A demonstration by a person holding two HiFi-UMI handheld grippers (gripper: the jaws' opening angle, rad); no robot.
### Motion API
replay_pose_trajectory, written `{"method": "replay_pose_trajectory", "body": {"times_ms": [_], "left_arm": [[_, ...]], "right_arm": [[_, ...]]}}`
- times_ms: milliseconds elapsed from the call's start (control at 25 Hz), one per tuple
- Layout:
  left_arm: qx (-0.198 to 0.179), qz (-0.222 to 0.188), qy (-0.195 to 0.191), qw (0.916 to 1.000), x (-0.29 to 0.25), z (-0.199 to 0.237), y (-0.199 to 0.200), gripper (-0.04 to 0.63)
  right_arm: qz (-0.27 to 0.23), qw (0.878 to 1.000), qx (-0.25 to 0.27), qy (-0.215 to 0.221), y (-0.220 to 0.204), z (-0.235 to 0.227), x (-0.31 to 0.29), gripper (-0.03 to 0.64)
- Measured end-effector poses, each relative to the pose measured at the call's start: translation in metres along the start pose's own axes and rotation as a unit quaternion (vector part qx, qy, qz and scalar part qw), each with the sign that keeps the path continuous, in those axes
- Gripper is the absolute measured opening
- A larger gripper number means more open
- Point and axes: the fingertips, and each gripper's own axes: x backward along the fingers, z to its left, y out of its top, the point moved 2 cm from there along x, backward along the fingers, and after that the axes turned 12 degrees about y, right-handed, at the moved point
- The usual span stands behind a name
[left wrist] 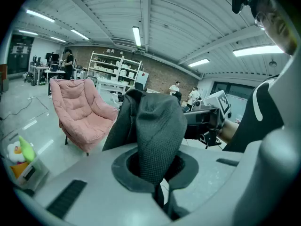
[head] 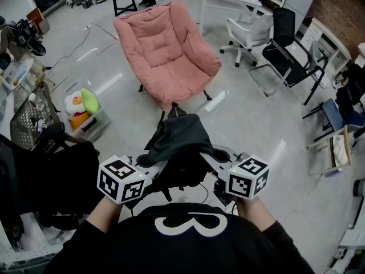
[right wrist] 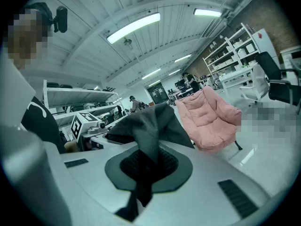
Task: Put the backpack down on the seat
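A dark grey backpack [head: 179, 138] hangs in the air between my two grippers, above the floor and short of the pink padded chair [head: 165, 53]. My left gripper [head: 149, 167] is shut on its mesh fabric [left wrist: 157, 126], which rises out of the closed jaws. My right gripper [head: 215, 161] is shut on another fold of the backpack [right wrist: 150, 126]. The chair [left wrist: 80, 112] stands empty ahead, its seat facing me; it also shows in the right gripper view [right wrist: 209, 117]. Each gripper sees the other's marker cube across the bag.
A bin of plush toys [head: 82, 110] and a wire basket [head: 31, 121] stand to the left. Right of the pink chair are a white office chair [head: 248, 33] and a black one [head: 285, 44]. A blue chair [head: 336, 116] stands far right.
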Motion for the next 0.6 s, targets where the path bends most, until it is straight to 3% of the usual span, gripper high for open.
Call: {"method": "replay_pose_trajectory", "body": {"times_ms": [600], "left_arm": [[-0.024, -0.023, 0.003, 0.9994, -0.043, -0.033, 0.033, 0.012]], "right_arm": [[-0.017, 0.999, 0.028, -0.002, 0.025, -0.036, 0.046, 0.014]]}}
